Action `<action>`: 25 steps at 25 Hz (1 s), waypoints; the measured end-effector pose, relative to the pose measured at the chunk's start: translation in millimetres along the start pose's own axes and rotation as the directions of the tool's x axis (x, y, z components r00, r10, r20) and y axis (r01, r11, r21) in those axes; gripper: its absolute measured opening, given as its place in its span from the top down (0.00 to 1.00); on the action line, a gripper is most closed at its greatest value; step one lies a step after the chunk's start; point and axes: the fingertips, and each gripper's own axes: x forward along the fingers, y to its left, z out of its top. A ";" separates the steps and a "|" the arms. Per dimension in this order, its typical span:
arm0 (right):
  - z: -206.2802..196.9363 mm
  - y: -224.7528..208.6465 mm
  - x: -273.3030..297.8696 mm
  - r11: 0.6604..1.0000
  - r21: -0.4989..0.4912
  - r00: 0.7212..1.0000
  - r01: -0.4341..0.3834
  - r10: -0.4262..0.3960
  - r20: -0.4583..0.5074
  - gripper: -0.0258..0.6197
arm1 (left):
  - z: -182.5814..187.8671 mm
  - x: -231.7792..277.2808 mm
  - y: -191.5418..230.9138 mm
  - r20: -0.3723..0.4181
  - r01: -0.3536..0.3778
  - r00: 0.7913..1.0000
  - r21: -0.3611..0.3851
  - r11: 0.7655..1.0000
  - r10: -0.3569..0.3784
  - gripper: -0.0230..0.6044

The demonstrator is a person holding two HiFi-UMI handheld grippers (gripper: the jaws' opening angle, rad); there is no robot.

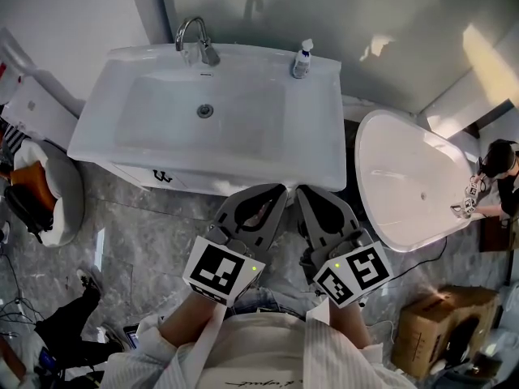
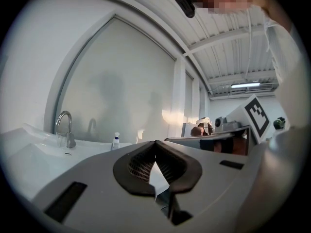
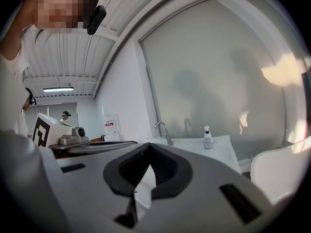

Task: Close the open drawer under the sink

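**Drawer** [image 1: 185,180]. White front panel with a small dark handle [image 1: 162,176], set in the cabinet directly below the sink [image 1: 97,140]. It showed along the sink's near-left edge. From above you could not tell how far it stood out, because the sink's overhang covered the rest.

- Likely handling: a stiff, boxy panel on runners, moderately heavy, sliding one way only. The face looked glossy, so probably a little slippery.
- Where to take it: no grip seemed needed. A flat push on the front, near the handle or mid-panel, should send it in squarely. A push at one corner might rack it.

**Left gripper** [image 1: 278,191]. You held its jaws together, tips meeting, with nothing between them. It sat just near of the sink's front edge, right of the handle, pointing far.

**Right gripper** [image 1: 301,191]. Its jaws were likewise together and empty. It sat just beside the left one, on its right, pointing the same way.

**Sink fittings.** The basin was bare, with the drain at its centre. A curved tap [image 1: 195,39] stood on the far rim, left of centre. A small spray bottle [image 1: 302,59] stood upright on the far rim to the right.

**Surroundings.**
- Grey marbled floor [image 1: 146,233].
- White bathtub [image 1: 381,217] to the right of the cabinet.
- Cardboard box [image 1: 438,322] at near right.
- Another person [image 1: 499,164] at the far right, beside the tub.
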 end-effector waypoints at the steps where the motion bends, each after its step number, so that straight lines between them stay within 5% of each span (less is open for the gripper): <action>1: 0.1 0.1 -0.1 1.000 0.000 1.000 -0.001 0.001 -0.001 0.95 | -0.2 0.4 -0.2 0.000 0.001 1.000 0.004 1.000 -0.001 0.94; 25: -4.3 -0.7 -2.9 1.000 -0.002 1.000 0.009 -0.009 -0.012 0.95 | -10.4 -0.2 2.6 -0.012 -0.009 1.000 0.018 1.000 0.009 0.94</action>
